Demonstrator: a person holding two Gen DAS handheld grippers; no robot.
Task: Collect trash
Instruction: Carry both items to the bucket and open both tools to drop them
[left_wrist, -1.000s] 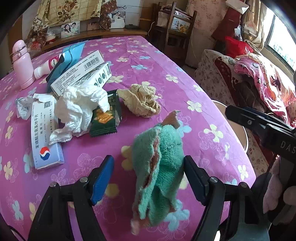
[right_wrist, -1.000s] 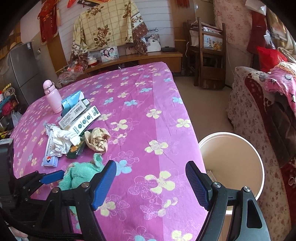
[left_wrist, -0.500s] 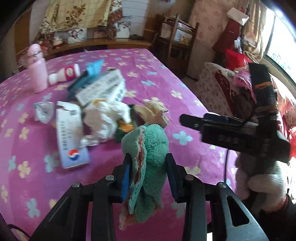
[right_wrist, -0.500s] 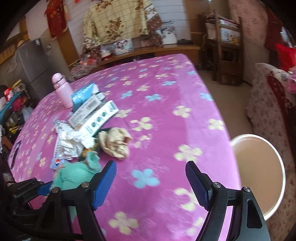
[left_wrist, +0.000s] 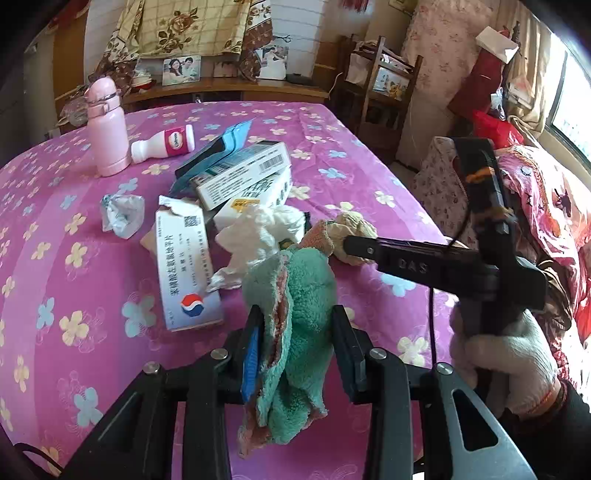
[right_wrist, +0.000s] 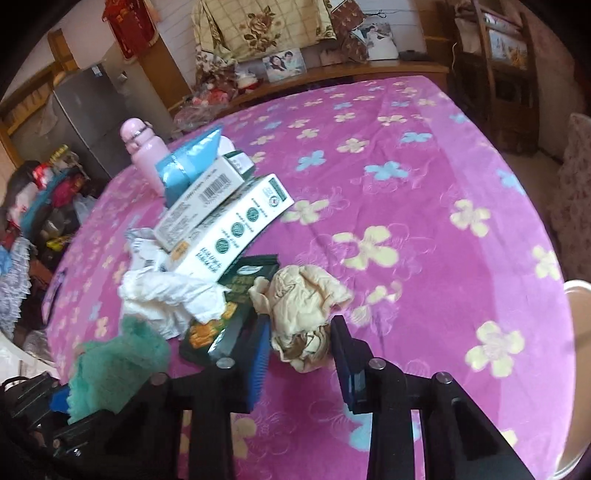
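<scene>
A crumpled beige paper wad (right_wrist: 299, 314) lies on the purple flowered tablecloth (right_wrist: 424, 221). My right gripper (right_wrist: 301, 354) is closing on it, and both pads touch the wad's lower sides. In the left wrist view the right gripper (left_wrist: 349, 245) reaches in from the right to the same beige wad (left_wrist: 356, 223), held by a gloved hand (left_wrist: 498, 354). My left gripper (left_wrist: 297, 332) is shut on a green fuzzy cloth (left_wrist: 299, 295), which hangs between its fingers just above the table. The green cloth (right_wrist: 118, 362) also shows low on the left in the right wrist view.
Behind the wad lie a white tissue (right_wrist: 166, 295), a dark green snack packet (right_wrist: 221, 321), stacked cartons (right_wrist: 229, 221), a blue pouch (right_wrist: 192, 158) and a pink bottle (right_wrist: 144, 155). A foil wrapper (left_wrist: 122, 214) and a small white bottle (left_wrist: 162, 144) lie farther left. A white bin (right_wrist: 578, 314) stands beyond the table's right edge.
My left gripper closed on the green cloth and raised it. My right gripper swung left and down to the beige wad, and its jaws narrowed around it.
</scene>
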